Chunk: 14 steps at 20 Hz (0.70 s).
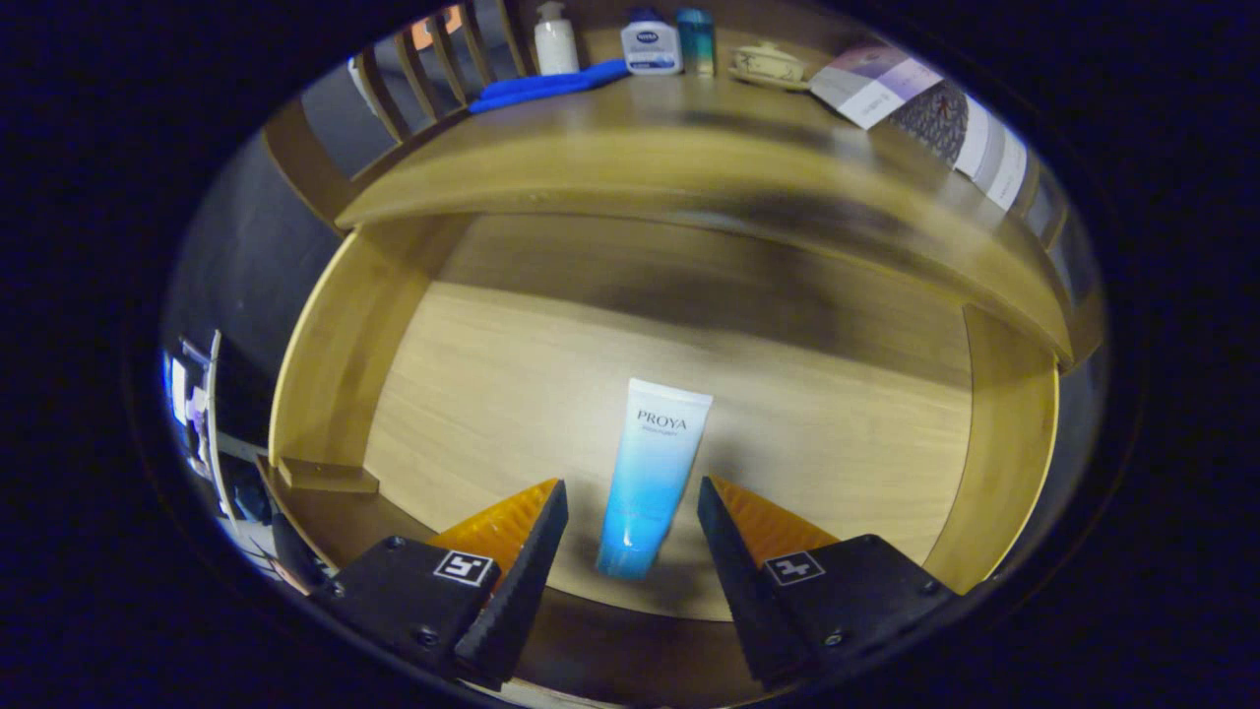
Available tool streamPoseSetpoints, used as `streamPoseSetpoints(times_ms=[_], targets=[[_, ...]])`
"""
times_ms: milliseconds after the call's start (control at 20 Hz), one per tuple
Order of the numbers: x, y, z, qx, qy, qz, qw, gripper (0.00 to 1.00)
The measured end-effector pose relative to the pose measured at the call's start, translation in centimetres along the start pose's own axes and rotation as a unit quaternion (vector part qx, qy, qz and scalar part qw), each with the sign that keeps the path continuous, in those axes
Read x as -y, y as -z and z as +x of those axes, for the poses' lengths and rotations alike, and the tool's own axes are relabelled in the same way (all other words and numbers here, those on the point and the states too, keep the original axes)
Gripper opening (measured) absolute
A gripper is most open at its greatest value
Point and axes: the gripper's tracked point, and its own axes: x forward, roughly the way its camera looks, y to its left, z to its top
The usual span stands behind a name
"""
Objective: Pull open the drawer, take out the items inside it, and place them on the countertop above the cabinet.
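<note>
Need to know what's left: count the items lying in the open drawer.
1: a tube on the drawer floor, between the open gripper's fingers. Nearest drawer corners are hidden.

The drawer (335, 325) stands pulled open, a white-to-blue tube (650, 483) lying on its wooden floor. The gripper (632, 507) hangs over it, jaws spread wide, the tube's lower end between them, untouched. On the desk (689, 148) beyond stand 3 bottles (652, 44) and a blue toothbrush (546, 87).
</note>
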Motion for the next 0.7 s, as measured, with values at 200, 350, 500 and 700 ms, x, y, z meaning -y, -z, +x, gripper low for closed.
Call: streamPoseSetpoints(times_ms=[200,350,500,700], targets=[[0.1,0.1,1.6,-0.031,0.005,0.006,0.999,0.84],[0.4,0.1,1.7,-0.027,0.011,0.006,1.0,0.81],[0.8,0.4,1.9,-0.023,0.018,0.007,1.0,0.76],[1.1,0.2,1.2,-0.009,0.015,0.023,1.0,0.51]])
